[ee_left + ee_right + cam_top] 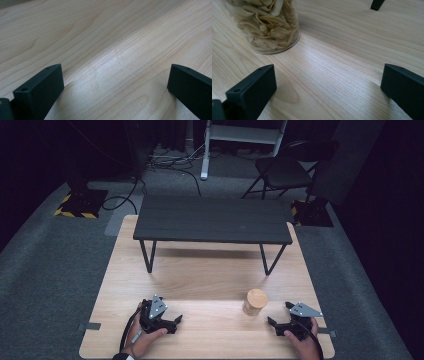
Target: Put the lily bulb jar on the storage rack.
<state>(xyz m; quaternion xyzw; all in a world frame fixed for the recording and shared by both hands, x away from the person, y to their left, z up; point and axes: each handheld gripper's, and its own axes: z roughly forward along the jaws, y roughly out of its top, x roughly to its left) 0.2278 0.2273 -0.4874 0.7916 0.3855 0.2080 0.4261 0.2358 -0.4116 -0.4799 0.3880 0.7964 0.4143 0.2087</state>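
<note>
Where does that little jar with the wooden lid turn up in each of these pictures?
High view: the jar stands right of centre near the front, by the right gripper.
Left gripper view: not in it.
Right gripper view: top left, holding pale dried pieces.
Shared landmark: the light wooden tabletop.

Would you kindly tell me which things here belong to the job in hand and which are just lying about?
In the job:
- jar of pale dried pieces, wooden lid, upright
- right hand-held gripper, open, nearest the jar
- left hand-held gripper, open

Just about:
- black slatted rack
- folding chair
- floor cables
</note>
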